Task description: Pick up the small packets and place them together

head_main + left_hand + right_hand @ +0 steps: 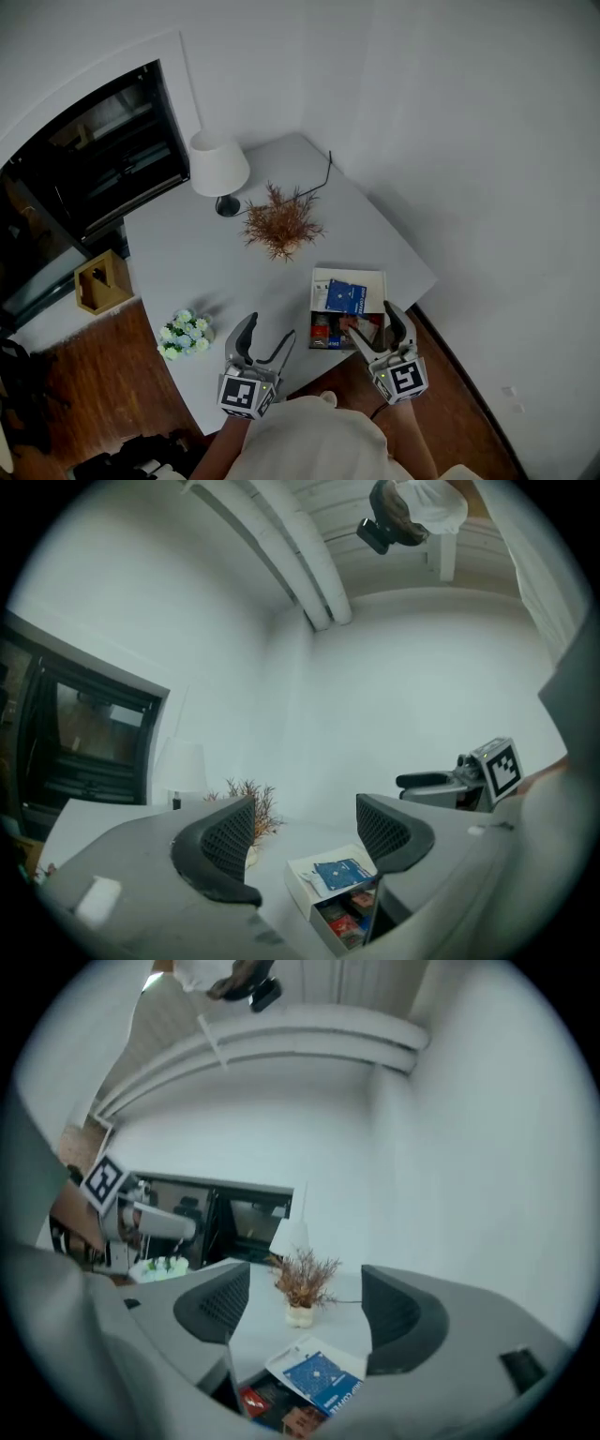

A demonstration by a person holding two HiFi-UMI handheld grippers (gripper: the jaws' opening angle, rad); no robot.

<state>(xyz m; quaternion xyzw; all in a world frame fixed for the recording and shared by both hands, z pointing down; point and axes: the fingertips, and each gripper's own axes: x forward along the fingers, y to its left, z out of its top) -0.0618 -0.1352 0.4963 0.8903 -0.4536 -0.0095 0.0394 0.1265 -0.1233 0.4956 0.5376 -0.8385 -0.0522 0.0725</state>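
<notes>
Both spread-jawed and empty, the right gripper (373,323) hangs just above the near end of the open box (371,281) holding the small packets (328,334) on the bench (206,262), nearer than the left gripper (265,336), which is off to the box's left.

Blue packet (322,1379), on top of open box (289,1361): white lettering along edge, appears to read "DRIP COFFEE", blurred. Red packets (255,1401) inside box: print illegible. Marker cube (246,395), second marker cube (405,379): black-and-white square codes only, no letters or digits.
</notes>
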